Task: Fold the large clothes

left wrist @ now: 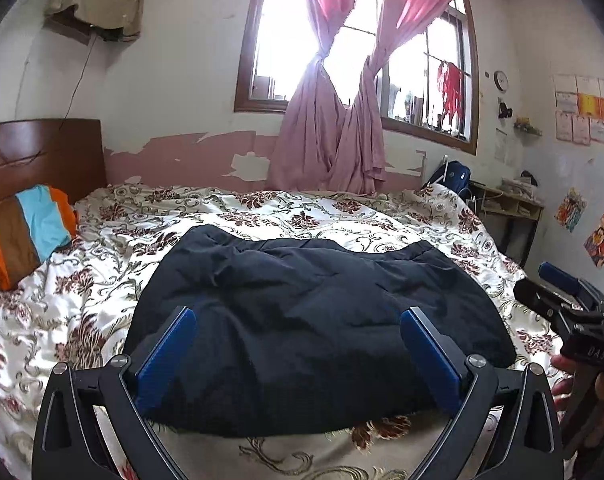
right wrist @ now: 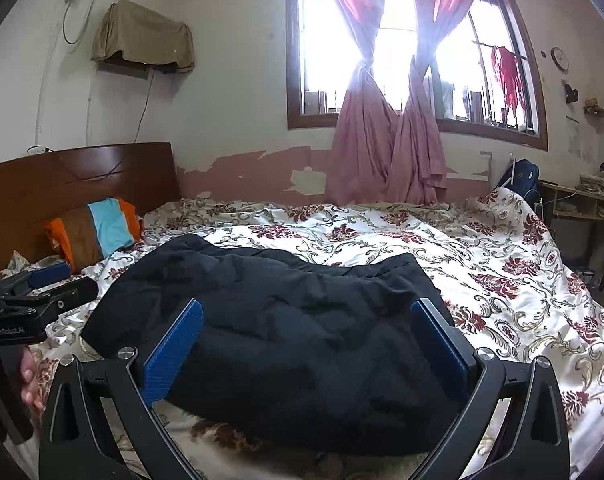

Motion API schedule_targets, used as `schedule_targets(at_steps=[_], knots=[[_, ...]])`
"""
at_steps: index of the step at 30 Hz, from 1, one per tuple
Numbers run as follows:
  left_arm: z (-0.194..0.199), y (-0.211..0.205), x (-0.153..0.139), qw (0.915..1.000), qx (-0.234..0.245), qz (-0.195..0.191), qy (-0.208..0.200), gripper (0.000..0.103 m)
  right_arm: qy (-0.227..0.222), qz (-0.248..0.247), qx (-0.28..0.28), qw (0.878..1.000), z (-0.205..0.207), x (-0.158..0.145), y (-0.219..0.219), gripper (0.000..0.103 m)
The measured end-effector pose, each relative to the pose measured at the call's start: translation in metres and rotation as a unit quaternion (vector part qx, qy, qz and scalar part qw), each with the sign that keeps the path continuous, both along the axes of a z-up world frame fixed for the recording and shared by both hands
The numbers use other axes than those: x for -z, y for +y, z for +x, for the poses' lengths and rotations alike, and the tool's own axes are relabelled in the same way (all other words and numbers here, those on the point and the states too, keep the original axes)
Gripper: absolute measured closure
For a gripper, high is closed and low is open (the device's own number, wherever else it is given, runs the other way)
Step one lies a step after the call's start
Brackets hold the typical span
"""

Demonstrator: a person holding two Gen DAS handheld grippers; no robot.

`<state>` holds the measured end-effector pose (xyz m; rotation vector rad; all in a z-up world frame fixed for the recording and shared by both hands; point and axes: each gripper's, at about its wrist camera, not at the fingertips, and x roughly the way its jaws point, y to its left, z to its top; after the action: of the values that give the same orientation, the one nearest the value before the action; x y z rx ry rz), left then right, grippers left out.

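Note:
A large dark navy garment (left wrist: 310, 320) lies folded in a thick, rumpled rectangle on the floral bedspread (left wrist: 102, 280). It also shows in the right wrist view (right wrist: 294, 336). My left gripper (left wrist: 298, 324) is open, held above the garment's near edge, with its blue pads apart and nothing between them. My right gripper (right wrist: 306, 320) is open too, above the garment's near right part. Each gripper shows at the edge of the other's view: the right one (left wrist: 562, 300) and the left one (right wrist: 42, 292).
A striped orange, brown and blue pillow (left wrist: 26, 228) lies by the wooden headboard (left wrist: 42, 152) at the left. Pink curtains (left wrist: 330, 140) hang at the window behind the bed. A small desk (left wrist: 514, 208) with a blue bag stands at the far right.

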<state>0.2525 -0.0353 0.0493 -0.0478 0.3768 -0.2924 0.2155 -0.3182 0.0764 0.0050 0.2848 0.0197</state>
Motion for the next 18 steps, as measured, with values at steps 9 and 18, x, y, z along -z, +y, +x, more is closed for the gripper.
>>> schedule_targets(at_steps=[9, 18], knots=[[-0.027, 0.015, 0.004, 0.9998, -0.021, -0.002, -0.004, 0.0, 0.003, 0.006, 0.011, 1.0, -0.03, 0.004, 0.011, 0.002], [-0.057, 0.028, 0.013, 0.9992, -0.036, -0.005, 0.018, 0.0, 0.0, 0.026, 0.012, 1.0, -0.063, 0.006, 0.018, 0.002]])
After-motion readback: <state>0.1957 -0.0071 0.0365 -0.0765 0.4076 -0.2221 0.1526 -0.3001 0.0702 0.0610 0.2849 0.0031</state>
